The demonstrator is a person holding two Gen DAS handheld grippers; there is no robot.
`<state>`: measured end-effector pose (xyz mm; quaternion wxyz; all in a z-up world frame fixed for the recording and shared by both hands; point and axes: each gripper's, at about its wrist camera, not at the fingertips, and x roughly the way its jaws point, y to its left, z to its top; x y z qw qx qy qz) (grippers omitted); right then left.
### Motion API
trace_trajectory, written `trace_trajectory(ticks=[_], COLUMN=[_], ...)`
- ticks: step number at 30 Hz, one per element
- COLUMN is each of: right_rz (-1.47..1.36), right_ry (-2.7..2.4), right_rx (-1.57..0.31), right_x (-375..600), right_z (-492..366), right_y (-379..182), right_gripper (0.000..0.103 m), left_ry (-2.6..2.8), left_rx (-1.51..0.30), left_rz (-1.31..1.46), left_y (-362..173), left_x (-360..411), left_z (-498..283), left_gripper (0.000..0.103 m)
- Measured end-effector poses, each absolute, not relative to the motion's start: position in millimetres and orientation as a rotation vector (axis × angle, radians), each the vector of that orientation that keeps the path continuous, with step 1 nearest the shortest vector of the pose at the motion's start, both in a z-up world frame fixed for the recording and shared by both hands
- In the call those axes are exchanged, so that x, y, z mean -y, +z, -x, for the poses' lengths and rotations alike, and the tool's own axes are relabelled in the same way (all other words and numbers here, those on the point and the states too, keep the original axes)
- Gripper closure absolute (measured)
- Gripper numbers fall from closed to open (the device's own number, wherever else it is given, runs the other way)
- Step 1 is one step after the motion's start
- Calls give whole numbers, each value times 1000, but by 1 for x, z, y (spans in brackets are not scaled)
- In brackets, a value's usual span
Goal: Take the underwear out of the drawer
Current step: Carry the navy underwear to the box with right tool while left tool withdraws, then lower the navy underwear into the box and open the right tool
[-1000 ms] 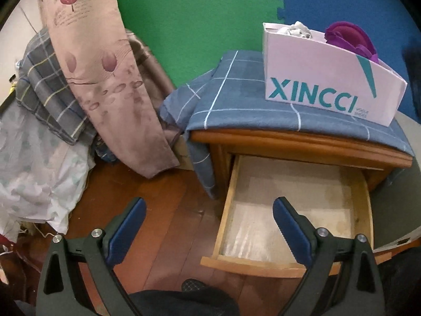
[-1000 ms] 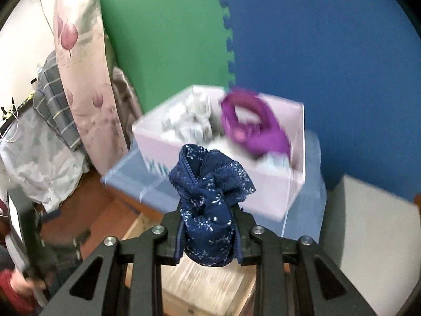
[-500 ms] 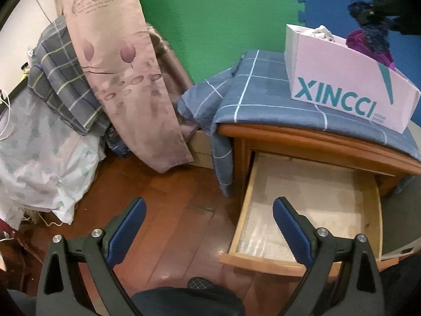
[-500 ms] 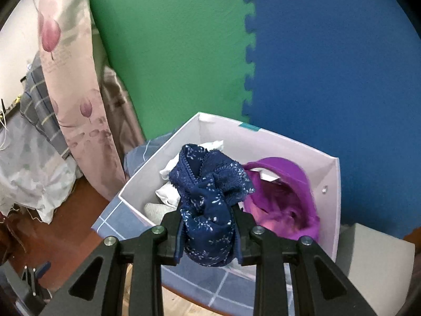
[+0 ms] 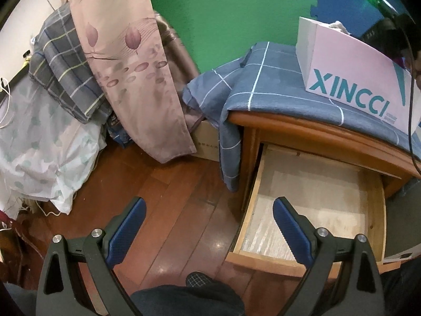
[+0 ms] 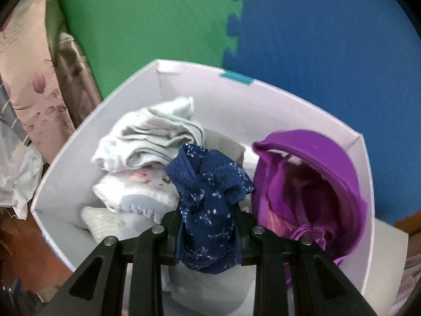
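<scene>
Above the pink box (image 6: 276,105), the right tool (image 6: 208,226) holds a bunched piece of dark blue underwear (image 6: 208,205) with a small white floral print and lace edging, its two black fingers clamped narrowly on the fabric from both sides. The underwear hangs over the middle of the box. Inside, on the left, lie folded white and pale grey garments (image 6: 147,142), and on the right sits a purple bra (image 6: 315,184) against the right wall.

From the left wrist view, the left tool (image 5: 208,226) stands wide with nothing between its blue pads (image 5: 126,226), over the wooden floor (image 5: 163,184) just left of the pulled-out drawer (image 5: 310,208). The drawer shows only a pale liner on its bottom. It belongs to a wooden nightstand (image 5: 315,134) draped with a blue checked cloth (image 5: 263,79), and the pink box, printed XINCCI, stands on that cloth at the far right. To the left hang a floral curtain (image 5: 126,52) and a grey plaid blanket (image 5: 68,71) over pale bedding (image 5: 39,152). Green and blue foam mats (image 6: 315,39) cover the far wall.
</scene>
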<state>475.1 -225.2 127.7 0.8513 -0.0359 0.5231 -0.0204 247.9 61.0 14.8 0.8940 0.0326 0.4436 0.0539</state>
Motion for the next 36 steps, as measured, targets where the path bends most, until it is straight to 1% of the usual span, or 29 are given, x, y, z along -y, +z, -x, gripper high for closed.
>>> trace_trajectory(ticks=[4,9,13,18,20,22,23,24,26,31,36], right_rz=[51,92,79,74,66,63,65,66,56,65,68], right_ry=[-60,-69,-75,-65,-58,-59,-61,-63,-48,-42,-19], right_rx=[-1139,-1153,-1130,-1102,-1089,-1080,-1068,-1061,-1043,-997,-930], right_x=[230,222,223,223,223,224,224,224,225,222,220], right_z=[-479,-480,-475,-467,-463,-460,-457,-456,-448,-436,-405], right_y=[114,109,110,120,128,135,140,143,154,180,209], right_gripper=[75,72,65,51,42,39,32,31,25,25,25], left_ry=[115,101,95,90,94,90,89,86,85,78,66], left_rx=[-926,-936,-938,-943,-945,-947,-947,-948,-949,-946,-931], left_rz=[-67,-52,-46,-28,-30,-26,-23,-21,-22,-20,-36], left_y=[13,12,12,13,13,14,14,15,16,19,27], left_x=[-61,-60,-58,-58,-58,-58,-58,-57,-56,-52,-42], left_z=[-249,-248,-246,-244,-244,-244,-244,-243,-242,-238,-230], left_gripper=[7,7,7,7,7,7,7,7,7,7,7])
